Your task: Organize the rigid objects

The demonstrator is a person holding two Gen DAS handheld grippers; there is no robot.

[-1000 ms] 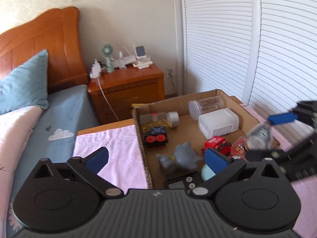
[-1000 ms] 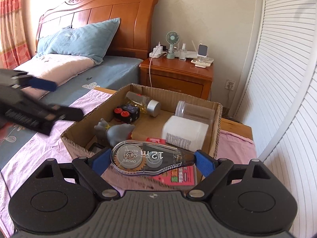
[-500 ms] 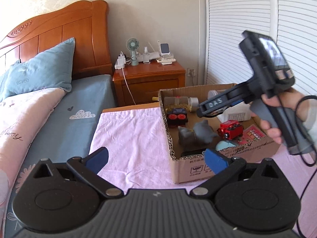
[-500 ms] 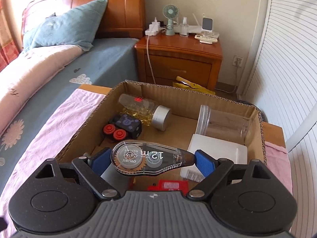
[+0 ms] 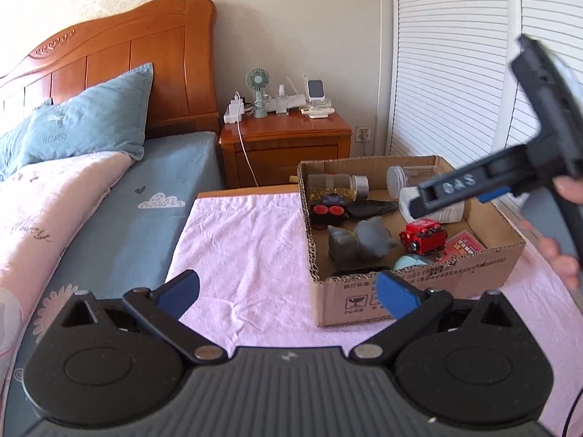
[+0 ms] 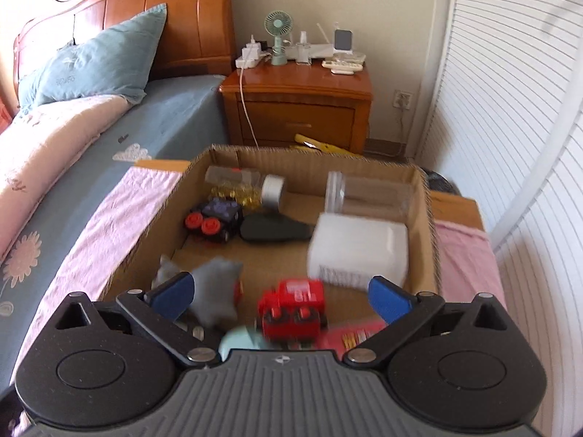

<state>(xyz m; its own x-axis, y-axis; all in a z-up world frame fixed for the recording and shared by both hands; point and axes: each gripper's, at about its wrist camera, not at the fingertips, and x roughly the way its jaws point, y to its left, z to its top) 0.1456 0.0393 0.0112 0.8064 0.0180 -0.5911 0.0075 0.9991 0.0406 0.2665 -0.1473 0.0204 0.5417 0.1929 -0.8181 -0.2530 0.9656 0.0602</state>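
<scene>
A cardboard box (image 5: pixel 419 287) (image 6: pixel 431 218) stands on a pink cloth (image 5: pixel 240 247). In it lie a dark correction-tape dispenser (image 6: pixel 277 227) (image 5: pixel 371 208), a red toy truck (image 6: pixel 293 306), a grey soft toy (image 6: pixel 215 291), a black toy car with red wheels (image 6: pixel 215 218), a white container (image 6: pixel 359 245), a clear jar (image 6: pixel 368 191) and a bottle of gold bits (image 6: pixel 244 187). My right gripper (image 6: pixel 280 293) hangs over the box's near half. Its jaws are opening, with nothing between them. My left gripper (image 5: pixel 288 291) is open and holds nothing, in front of the box's front left corner.
A wooden nightstand (image 5: pixel 288 145) with a small fan and chargers stands behind the box. The bed with a blue pillow (image 5: pixel 91 123) fills the left. White louvered doors (image 5: pixel 455 73) close off the right. A hand (image 5: pixel 561 255) holds the right gripper's handle.
The right gripper's jaws spread and the tape dispenser left them; it now lies in the box beside the black toy car. The left gripper drew back from the box.
</scene>
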